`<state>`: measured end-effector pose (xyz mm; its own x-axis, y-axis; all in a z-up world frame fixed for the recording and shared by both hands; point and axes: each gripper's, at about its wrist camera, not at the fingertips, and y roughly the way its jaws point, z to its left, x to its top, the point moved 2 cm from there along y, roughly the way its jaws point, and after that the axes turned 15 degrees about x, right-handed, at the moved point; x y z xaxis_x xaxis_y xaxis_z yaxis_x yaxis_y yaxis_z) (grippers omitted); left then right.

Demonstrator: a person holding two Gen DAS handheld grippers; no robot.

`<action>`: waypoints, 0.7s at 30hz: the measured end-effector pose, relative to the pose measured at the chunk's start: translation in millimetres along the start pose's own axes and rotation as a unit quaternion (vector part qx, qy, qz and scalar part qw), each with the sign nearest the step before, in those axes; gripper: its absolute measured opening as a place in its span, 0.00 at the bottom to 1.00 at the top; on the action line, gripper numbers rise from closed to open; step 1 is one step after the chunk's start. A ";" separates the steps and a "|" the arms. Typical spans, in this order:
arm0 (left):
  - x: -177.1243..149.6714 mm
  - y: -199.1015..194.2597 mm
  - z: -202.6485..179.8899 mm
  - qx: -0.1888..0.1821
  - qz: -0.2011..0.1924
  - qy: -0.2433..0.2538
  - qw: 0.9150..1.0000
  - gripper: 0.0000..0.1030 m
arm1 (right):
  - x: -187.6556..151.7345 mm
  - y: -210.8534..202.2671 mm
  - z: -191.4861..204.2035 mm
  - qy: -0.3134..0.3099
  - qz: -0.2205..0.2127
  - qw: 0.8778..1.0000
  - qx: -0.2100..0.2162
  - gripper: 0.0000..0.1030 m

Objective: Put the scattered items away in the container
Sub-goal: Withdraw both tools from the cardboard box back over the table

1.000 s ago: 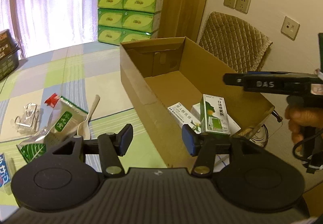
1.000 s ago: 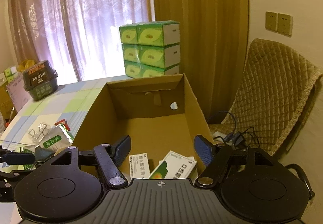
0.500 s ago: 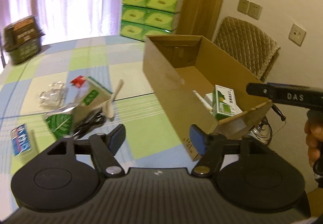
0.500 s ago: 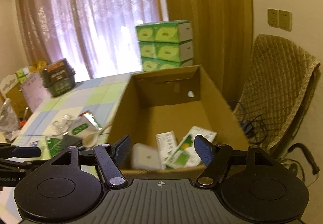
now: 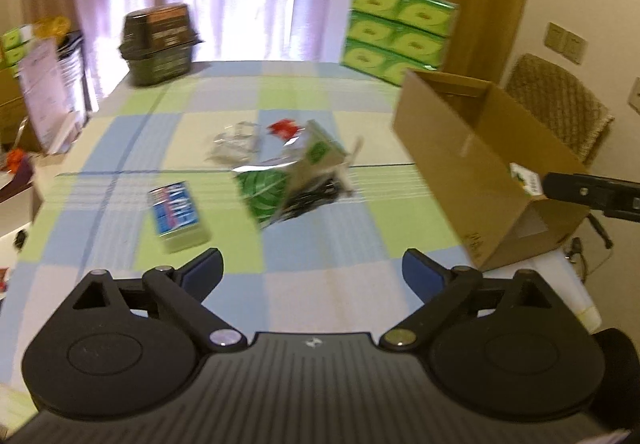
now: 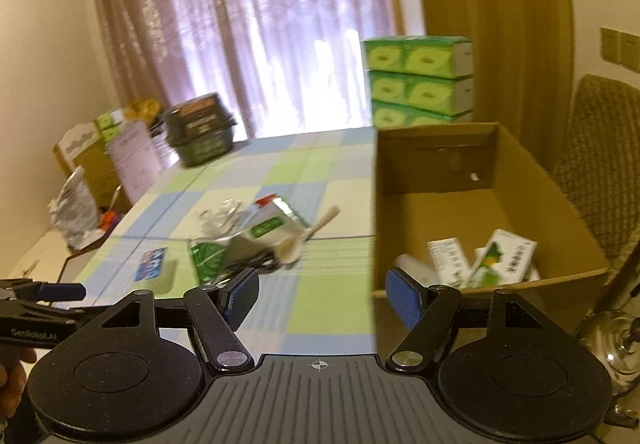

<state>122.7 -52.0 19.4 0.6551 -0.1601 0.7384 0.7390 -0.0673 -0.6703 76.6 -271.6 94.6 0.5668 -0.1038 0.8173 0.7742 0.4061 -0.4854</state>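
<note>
An open cardboard box (image 5: 486, 158) (image 6: 516, 204) stands at the right edge of the checked table and holds several medicine cartons (image 6: 502, 258). Scattered on the cloth lie a blue packet (image 5: 176, 210) (image 6: 152, 264), a green foil pouch (image 5: 266, 194) (image 6: 210, 258), a green-and-white carton (image 5: 316, 156) (image 6: 272, 226), a white spoon (image 6: 308, 236), a black cable (image 5: 312, 198) and clear plastic wrap (image 5: 236, 142). My left gripper (image 5: 312, 272) hangs open and empty above the near table, short of the pile. My right gripper (image 6: 322, 296) is open and empty by the box's near-left corner.
A dark basket (image 5: 160, 44) sits at the table's far left. Stacked green tissue boxes (image 5: 398, 32) stand behind the cardboard box. A quilted chair (image 6: 600, 164) is to the right of the box. More clutter (image 6: 76, 204) sits off the table's left edge.
Both grippers have pulled back and swung left, away from the box toward the scattered pile. Both views are motion-blurred. Both stay open and empty.
</note>
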 end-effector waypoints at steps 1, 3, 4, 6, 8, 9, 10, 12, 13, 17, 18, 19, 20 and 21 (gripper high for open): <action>-2.8 -0.4 7.1 0.007 0.001 -0.003 1.000 0.94 | -1.7 1.6 4.4 -0.005 0.000 1.000 0.002 0.94; -7.5 -0.1 19.9 0.016 0.004 -0.009 1.000 0.97 | -4.8 5.6 12.9 -0.016 0.007 1.000 0.008 0.94; -9.4 0.3 25.7 0.020 0.007 -0.012 1.000 0.97 | -5.6 8.9 16.0 -0.020 0.012 1.000 0.011 0.94; -12.6 1.3 34.0 0.025 0.011 -0.016 0.999 0.97 | -8.0 14.3 21.3 -0.023 0.020 0.999 0.015 0.94; -15.6 3.7 42.4 0.033 0.015 -0.019 0.999 0.97 | -10.6 19.8 26.6 -0.027 0.027 0.999 0.019 0.94; -16.3 5.5 46.1 0.037 0.018 -0.021 0.999 0.97 | -12.3 21.6 27.8 -0.029 0.031 0.999 0.020 0.94; -17.0 7.3 49.7 0.039 0.020 -0.023 0.999 0.97 | -13.3 23.9 29.2 -0.030 0.033 0.999 0.023 0.94; -18.7 11.0 56.6 0.044 0.023 -0.027 0.998 0.97 | -15.6 30.0 32.7 -0.034 0.040 0.998 0.027 0.94; -19.0 13.4 59.4 0.047 0.024 -0.029 0.998 0.97 | -16.8 33.6 33.8 -0.034 0.043 0.998 0.028 0.94; -18.6 23.3 68.2 0.054 0.028 -0.032 0.998 0.97 | -21.6 48.9 37.5 -0.036 0.058 0.997 0.033 0.94; -18.2 26.1 69.9 0.055 0.028 -0.032 0.998 0.97 | -23.0 54.3 38.1 -0.037 0.063 0.997 0.034 0.94; -17.6 29.5 71.6 0.056 0.030 -0.031 0.997 0.97 | -24.2 59.8 38.8 -0.039 0.068 0.996 0.036 0.94; -16.6 33.3 73.0 0.058 0.031 -0.031 0.997 0.97 | -25.1 65.0 39.6 -0.041 0.071 0.996 0.037 0.94; -15.4 37.3 74.1 0.059 0.032 -0.030 0.997 0.97 | -25.9 71.2 40.0 -0.042 0.076 0.995 0.039 0.94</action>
<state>151.8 21.0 -11.5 0.7077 -0.1008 0.6993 0.7058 0.0574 -0.7060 105.8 -203.7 51.3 0.6475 0.0385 0.7611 0.6557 0.4808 -0.5821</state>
